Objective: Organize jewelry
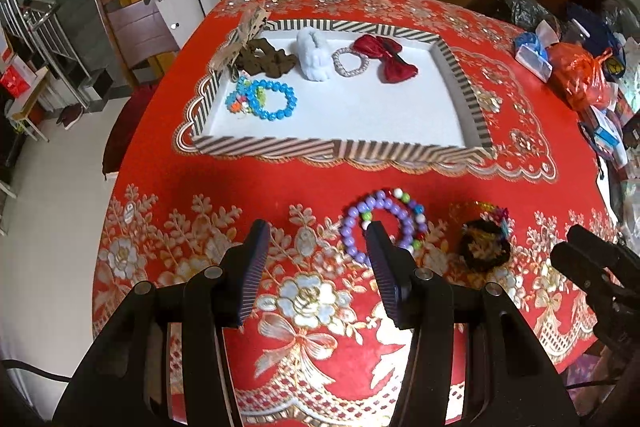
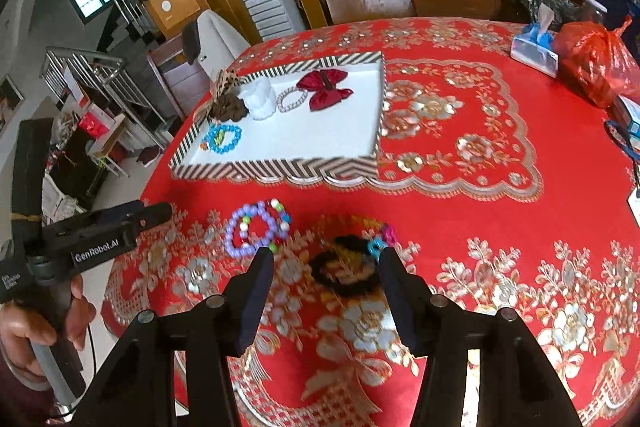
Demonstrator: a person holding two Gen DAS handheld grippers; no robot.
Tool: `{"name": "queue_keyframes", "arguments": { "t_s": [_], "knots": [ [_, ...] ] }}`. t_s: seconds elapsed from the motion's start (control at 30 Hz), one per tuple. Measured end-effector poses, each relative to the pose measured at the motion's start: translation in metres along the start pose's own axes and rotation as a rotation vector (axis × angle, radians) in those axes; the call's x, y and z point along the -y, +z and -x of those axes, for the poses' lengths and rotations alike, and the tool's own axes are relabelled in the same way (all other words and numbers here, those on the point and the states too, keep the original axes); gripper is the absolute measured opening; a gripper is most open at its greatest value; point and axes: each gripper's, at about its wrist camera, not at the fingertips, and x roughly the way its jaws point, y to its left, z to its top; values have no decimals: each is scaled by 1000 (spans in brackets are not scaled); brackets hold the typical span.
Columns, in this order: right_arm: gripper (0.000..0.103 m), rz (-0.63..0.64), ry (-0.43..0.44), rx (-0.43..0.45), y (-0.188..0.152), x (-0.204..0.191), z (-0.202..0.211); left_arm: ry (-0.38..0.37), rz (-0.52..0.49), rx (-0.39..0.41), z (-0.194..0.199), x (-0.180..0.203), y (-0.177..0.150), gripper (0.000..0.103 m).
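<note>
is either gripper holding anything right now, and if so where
Nothing is held. The left gripper and right gripper both stand open above the tablecloth, empty.

Red floral tablecloth (image 1: pixel 168 187), black-and-white striped tray (image 1: pixel 320 149).

A tray (image 1: pixel 472 103) is set far on the table (image 1: pixel 200 187), with bracelets (image 1: pixel 264 99) and a bow (image 1: pixel 384 59) in it. Near the tray, bead bracelets (image 1: pixel 380 219) are laid left of a hair tie (image 1: pixel 484 247).
</note>
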Motion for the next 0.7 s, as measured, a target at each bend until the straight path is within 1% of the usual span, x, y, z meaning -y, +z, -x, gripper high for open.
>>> {"name": "queue_keyframes", "arguments": {
  "t_s": [0.23, 0.43, 0.7],
  "knots": [
    [52, 2, -9, 1, -17, 4, 9, -7, -4, -5, 5, 6, -13, 50],
    [52, -8, -4, 10, -19, 1, 14, -11, -8, 3, 12, 6, -19, 50],
    [53, 11, -8, 7, -18, -8, 14, -10, -6, 3, 15, 5, -24, 50]
  ]
}}
